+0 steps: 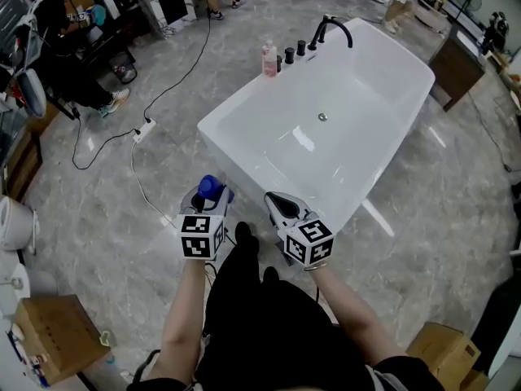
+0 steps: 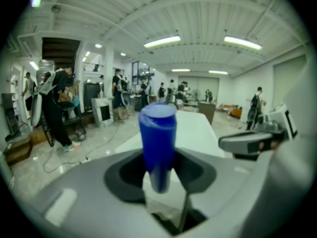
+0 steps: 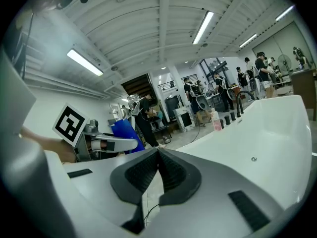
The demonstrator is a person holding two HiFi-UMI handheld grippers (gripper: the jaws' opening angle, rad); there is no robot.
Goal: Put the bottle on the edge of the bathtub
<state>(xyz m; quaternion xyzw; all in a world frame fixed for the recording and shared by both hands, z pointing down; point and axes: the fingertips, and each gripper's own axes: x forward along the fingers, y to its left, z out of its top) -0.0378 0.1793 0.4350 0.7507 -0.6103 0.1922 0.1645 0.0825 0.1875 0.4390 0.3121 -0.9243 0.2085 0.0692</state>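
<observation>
A blue bottle (image 1: 211, 188) stands upright between the jaws of my left gripper (image 1: 208, 198), which is shut on it; in the left gripper view the blue bottle (image 2: 157, 150) rises from the dark pads. It hangs over the floor just short of the white bathtub's (image 1: 213, 129) near corner. My right gripper (image 1: 277, 206) sits beside it, shut and empty, its ribbed pads (image 3: 171, 170) pressed together. From the right gripper view the blue bottle (image 3: 127, 132) shows at the left, behind the left gripper's finger (image 3: 113, 144).
A pink bottle (image 1: 269, 59), black knobs and a black faucet (image 1: 330, 29) stand on the tub's far rim. A white power strip (image 1: 144, 130) and cable lie on the marble floor left of the tub. Cardboard boxes (image 1: 53, 335) sit near my feet. People stand in the background.
</observation>
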